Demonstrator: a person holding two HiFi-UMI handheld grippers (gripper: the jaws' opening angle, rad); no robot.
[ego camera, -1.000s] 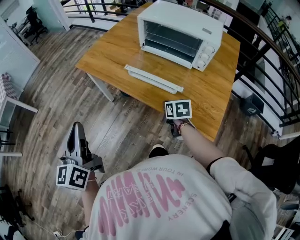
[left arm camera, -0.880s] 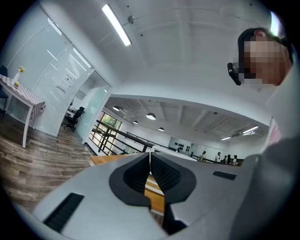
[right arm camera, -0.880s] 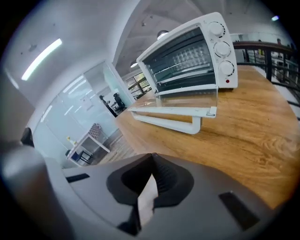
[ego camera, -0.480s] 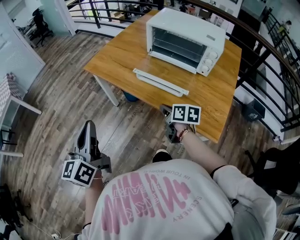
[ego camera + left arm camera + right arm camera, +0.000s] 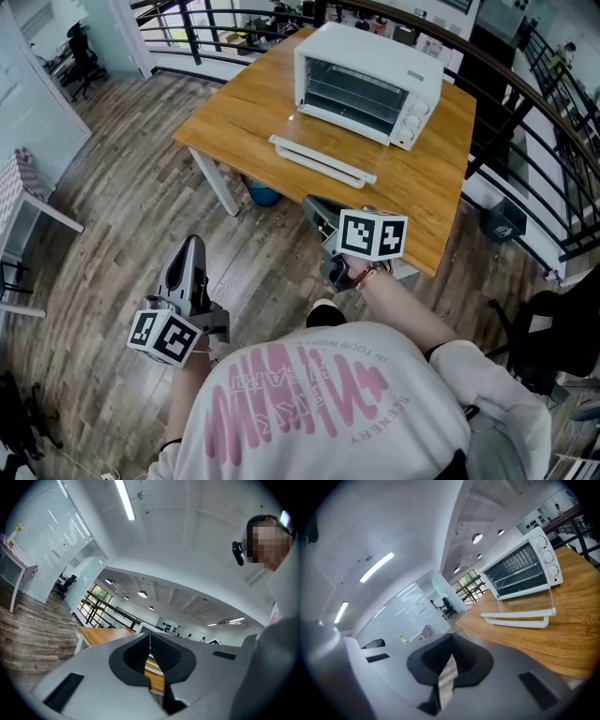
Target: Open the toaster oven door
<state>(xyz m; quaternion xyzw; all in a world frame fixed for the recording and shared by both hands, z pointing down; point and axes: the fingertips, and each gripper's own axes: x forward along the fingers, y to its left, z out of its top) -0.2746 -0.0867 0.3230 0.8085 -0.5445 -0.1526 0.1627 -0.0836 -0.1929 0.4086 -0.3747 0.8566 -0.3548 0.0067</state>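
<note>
The white toaster oven (image 5: 366,80) stands at the far side of the wooden table (image 5: 234,117). Its glass door (image 5: 323,159) lies folded down flat on the tabletop, white handle toward me. The right gripper view shows the oven (image 5: 520,571) and the lowered door (image 5: 525,606) ahead to the right. My right gripper (image 5: 314,208) is shut and empty, held over the floor just short of the table's near edge. My left gripper (image 5: 192,248) is also shut and empty, low over the floor well left of the table. Neither touches the oven.
A black railing (image 5: 525,103) curves round behind and to the right of the table. A blue object (image 5: 264,195) sits on the floor under the table. A white side table (image 5: 37,211) stands at the left, and a dark chair (image 5: 558,328) at the right.
My right gripper has tilted so its jaws now show, pointing toward the table's near edge. My left gripper has drifted slightly right. The oven door stays down.
</note>
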